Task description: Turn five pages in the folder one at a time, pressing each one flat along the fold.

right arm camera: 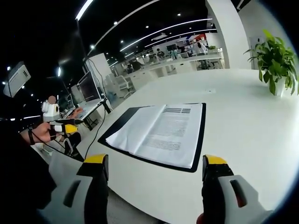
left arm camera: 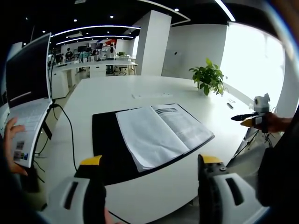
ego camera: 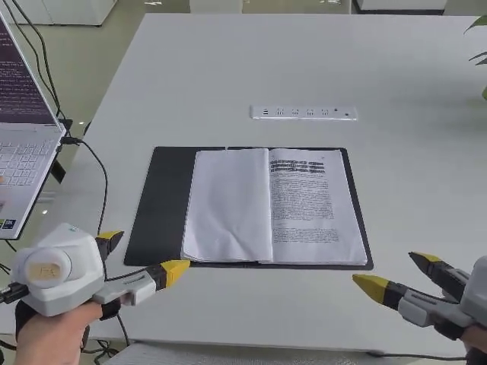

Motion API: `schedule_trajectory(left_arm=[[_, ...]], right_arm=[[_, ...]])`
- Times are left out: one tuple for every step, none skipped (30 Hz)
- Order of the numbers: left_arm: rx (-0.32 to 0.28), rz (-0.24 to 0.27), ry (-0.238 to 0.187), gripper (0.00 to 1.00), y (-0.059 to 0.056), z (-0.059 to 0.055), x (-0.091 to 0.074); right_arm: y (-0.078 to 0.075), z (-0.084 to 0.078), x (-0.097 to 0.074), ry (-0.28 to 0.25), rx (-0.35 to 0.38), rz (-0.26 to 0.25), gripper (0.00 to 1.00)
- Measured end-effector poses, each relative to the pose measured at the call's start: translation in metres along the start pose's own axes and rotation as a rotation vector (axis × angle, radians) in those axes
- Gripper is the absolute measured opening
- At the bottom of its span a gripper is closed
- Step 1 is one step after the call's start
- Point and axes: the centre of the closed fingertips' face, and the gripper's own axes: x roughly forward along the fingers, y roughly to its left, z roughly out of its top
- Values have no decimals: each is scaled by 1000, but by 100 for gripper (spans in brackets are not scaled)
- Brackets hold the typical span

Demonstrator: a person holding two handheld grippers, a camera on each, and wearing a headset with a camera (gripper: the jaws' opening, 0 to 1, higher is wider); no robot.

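Note:
A black folder (ego camera: 160,205) (left arm camera: 108,140) (right arm camera: 122,122) lies open on the white table, with a blank turned page (ego camera: 228,201) on its left and a printed page (ego camera: 308,205) (right arm camera: 175,128) on its right. My left gripper (ego camera: 143,255) (left arm camera: 152,163) hovers open off the folder's near left corner, nothing between its yellow-tipped fingers. Off the near right corner my right gripper (ego camera: 399,275) (right arm camera: 156,163) also stands open and holds nothing. Neither touches the folder.
An open laptop (ego camera: 19,137) (left arm camera: 28,93) sits at the table's left edge with a cable (ego camera: 99,171) trailing toward the front. A white power strip (ego camera: 303,112) lies beyond the folder. A potted plant (left arm camera: 209,77) (right arm camera: 275,63) stands at the far right.

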Motion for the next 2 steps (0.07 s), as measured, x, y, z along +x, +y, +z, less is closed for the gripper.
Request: schedule_trajectory(left_arm=[[0,1,-1,82,0,0,0],[1,0,-1,82,0,1,0]], right_arm=[[0,0,0,0,-2,-1,82],[0,0,0,1,-4,0,82]])
